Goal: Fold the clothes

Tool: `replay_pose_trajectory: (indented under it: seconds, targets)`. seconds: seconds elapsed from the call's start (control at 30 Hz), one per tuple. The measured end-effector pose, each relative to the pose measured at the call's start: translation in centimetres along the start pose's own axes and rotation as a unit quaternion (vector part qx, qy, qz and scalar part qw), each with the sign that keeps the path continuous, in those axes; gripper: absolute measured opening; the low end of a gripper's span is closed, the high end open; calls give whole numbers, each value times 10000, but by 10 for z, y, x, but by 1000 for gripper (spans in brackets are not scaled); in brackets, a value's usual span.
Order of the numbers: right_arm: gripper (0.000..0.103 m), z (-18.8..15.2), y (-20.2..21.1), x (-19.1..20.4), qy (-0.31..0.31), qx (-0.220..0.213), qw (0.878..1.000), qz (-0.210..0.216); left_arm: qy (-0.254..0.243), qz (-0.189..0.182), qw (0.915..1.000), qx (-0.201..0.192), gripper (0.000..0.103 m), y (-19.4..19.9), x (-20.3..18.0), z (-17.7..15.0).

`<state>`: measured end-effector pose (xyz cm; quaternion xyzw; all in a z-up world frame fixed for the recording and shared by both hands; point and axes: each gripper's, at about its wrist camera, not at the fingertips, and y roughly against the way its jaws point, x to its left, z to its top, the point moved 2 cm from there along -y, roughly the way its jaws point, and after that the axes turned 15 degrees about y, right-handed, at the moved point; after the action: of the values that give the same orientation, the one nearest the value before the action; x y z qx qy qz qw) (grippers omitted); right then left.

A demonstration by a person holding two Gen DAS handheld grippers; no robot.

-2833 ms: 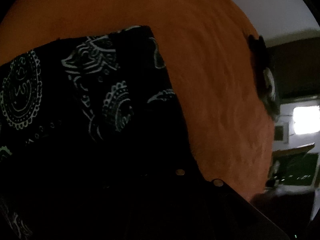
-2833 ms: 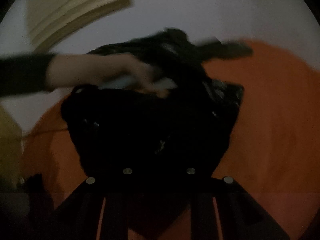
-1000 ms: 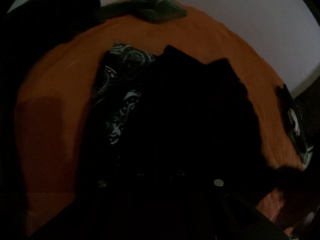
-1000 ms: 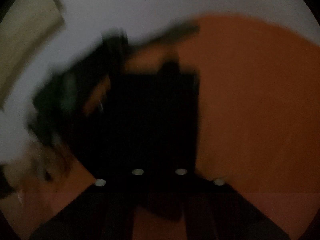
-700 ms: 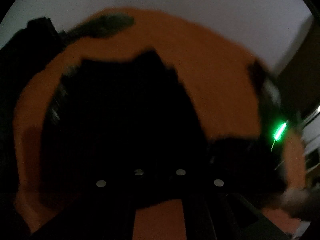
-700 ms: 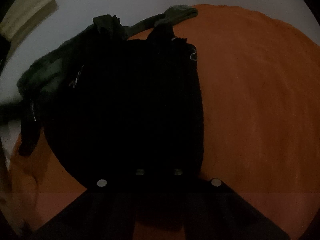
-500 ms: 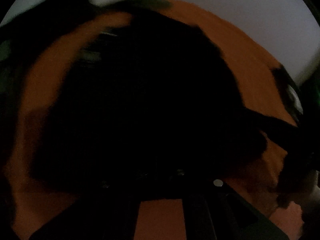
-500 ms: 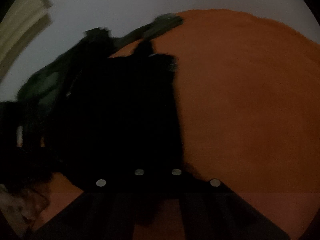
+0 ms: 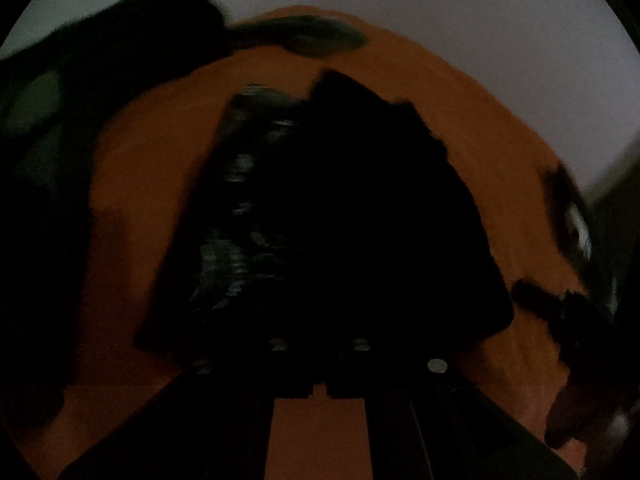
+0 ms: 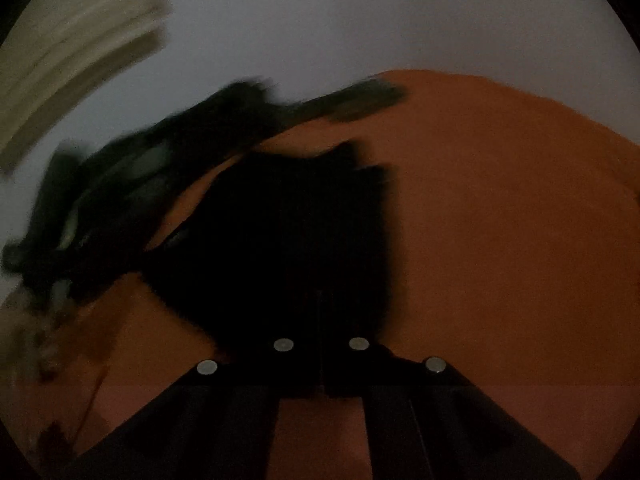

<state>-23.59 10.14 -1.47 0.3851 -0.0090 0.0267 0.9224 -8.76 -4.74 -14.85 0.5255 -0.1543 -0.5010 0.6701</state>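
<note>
Folding a Black Garment on an Orange Surface

Lying across the middle of both wrist views is a black garment (image 9: 360, 220), spread on an orange cloth surface (image 9: 480, 152). In the left wrist view its left part shows a pale paisley-like print (image 9: 236, 216), blurred; the rest reads as plain black. The left gripper (image 9: 320, 376) sits at the bottom centre of its frame, its 2 fingers drawn together with only a thin seam between them, and their tips overlap the garment's near edge. Whether fabric is pinched there is too dark to tell.

The right gripper (image 10: 320, 376) looks the same in its own view: fingers closed against each other at bottom centre, tips lost against the black garment (image 10: 288, 240), so a grip on the cloth cannot be confirmed.

At the upper left of both frames a heap of dark clothes (image 9: 100, 80) rests at the far edge of the orange surface, with a grey-green piece (image 9: 312, 38) trailing to the right. At the right edge of the left view sits another dark item with a pale patch (image 9: 576, 224). A pale wall (image 10: 400, 20) fills the top of both frames.
</note>
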Motion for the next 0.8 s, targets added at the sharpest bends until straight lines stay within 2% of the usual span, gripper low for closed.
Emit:
replay_pose_trajectory:
  seconds: [0.07,0.13,0.17,0.23,0.3,0.37,0.43,0.5,0.57,0.6,0.67,0.7,0.77,0.8]
  targets:
    - [1,-11,-24,14,165,400,9991,20,217,137,9996,72,4,-12,15,-3]
    - [0,-35,-40,-1,-195,821,9963,-161,566,271,9980,28,3,-14,38,-1]
    - [0,-44,-38,-10,-455,801,9957,-78,753,352,9965,-41,3,-8,48,1]
    - [0,-58,-28,-28,-856,841,9928,-31,1170,621,9905,-369,3,16,71,6]
    - [0,-62,-20,-36,-976,926,9909,-79,1668,989,9788,-662,5,43,96,9]
    - [0,-59,-13,-38,-996,951,9904,-124,2118,845,9711,-703,5,59,117,7]
    - [0,-43,1,-27,-720,653,9951,-191,2246,515,9715,-559,5,66,121,2]
    - [0,-23,11,-5,-167,311,9989,-307,2106,148,9761,-523,5,67,110,2]
    - [1,-6,12,33,850,140,9947,-565,1593,-245,9854,-544,6,62,85,12]
    - [1,-9,4,50,1374,211,9868,-833,1521,-272,9865,-547,6,64,84,10]
    - [1,-15,-14,84,2406,387,9598,-1392,1509,-240,9868,-529,6,66,88,8]
    - [1,-19,-24,101,2910,473,9409,-1665,1723,-247,9837,-451,6,62,97,9]
    - [1,-25,-42,135,3883,639,8928,-2191,2223,-215,9744,-273,6,53,121,12]
    - [1,-27,-51,145,4051,701,8841,-2221,2384,-168,9708,-221,6,50,132,13]
